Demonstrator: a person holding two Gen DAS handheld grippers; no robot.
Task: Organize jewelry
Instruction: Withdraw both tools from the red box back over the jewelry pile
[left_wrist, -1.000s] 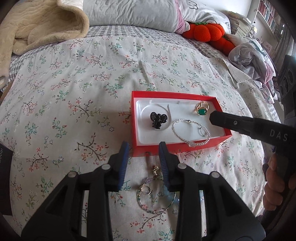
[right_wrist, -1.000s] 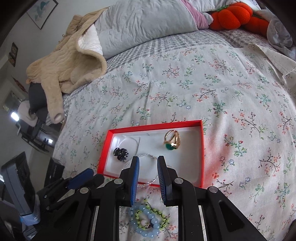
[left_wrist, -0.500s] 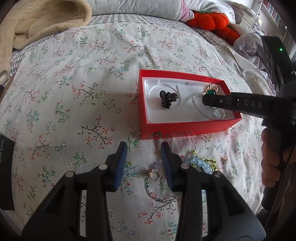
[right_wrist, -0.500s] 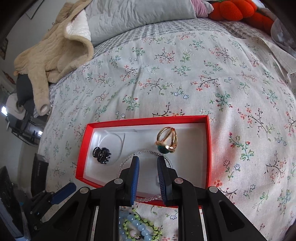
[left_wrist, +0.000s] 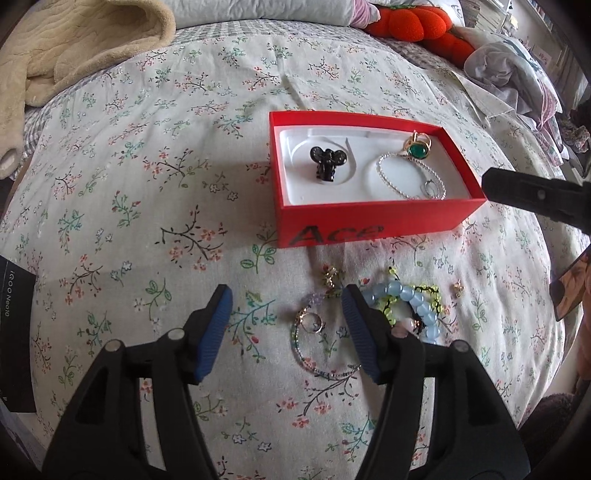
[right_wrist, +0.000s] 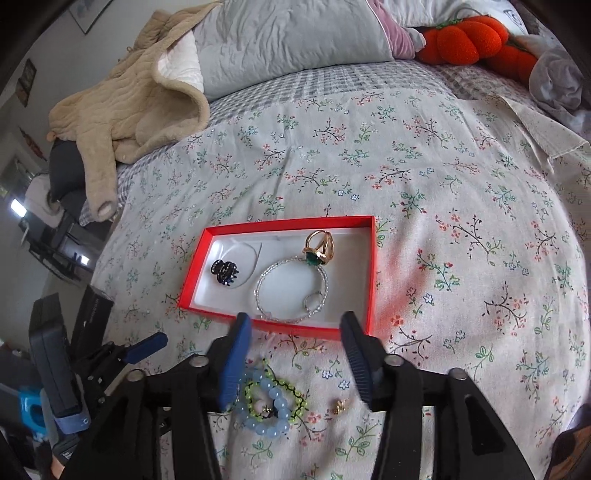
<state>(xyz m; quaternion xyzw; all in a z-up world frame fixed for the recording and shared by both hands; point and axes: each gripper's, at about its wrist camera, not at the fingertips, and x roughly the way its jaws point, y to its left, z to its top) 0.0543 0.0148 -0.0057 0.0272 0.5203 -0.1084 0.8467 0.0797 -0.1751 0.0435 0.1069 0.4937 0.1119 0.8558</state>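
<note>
Jewelry split: silver bracelet (right_wrist: 291, 290), green ring (right_wrist: 318, 251), black clip (right_wrist: 224, 272) already in red box (left_wrist: 373, 221) on bed (left_wrist: 147, 184). Blue bead bracelet (left_wrist: 413, 299), thin chain (left_wrist: 317, 347) loose in front, awaiting pickup. Left hand-held gripper (left_wrist: 286, 328) just opened, jaws straddling chain, gripping nothing. Right hand-held gripper (right_wrist: 295, 354) just opened, empty, bracelet released into box.

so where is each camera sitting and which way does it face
Left wrist: on the left gripper, angled down at the bedspread; its open fingers frame a thin beaded bracelet, the right gripper's tip intrudes at right.
Right wrist: on the right gripper, angled down toward the pillows; its open fingers and the left gripper show.
Shared: red box, green ring, blue bead bracelet.
</note>
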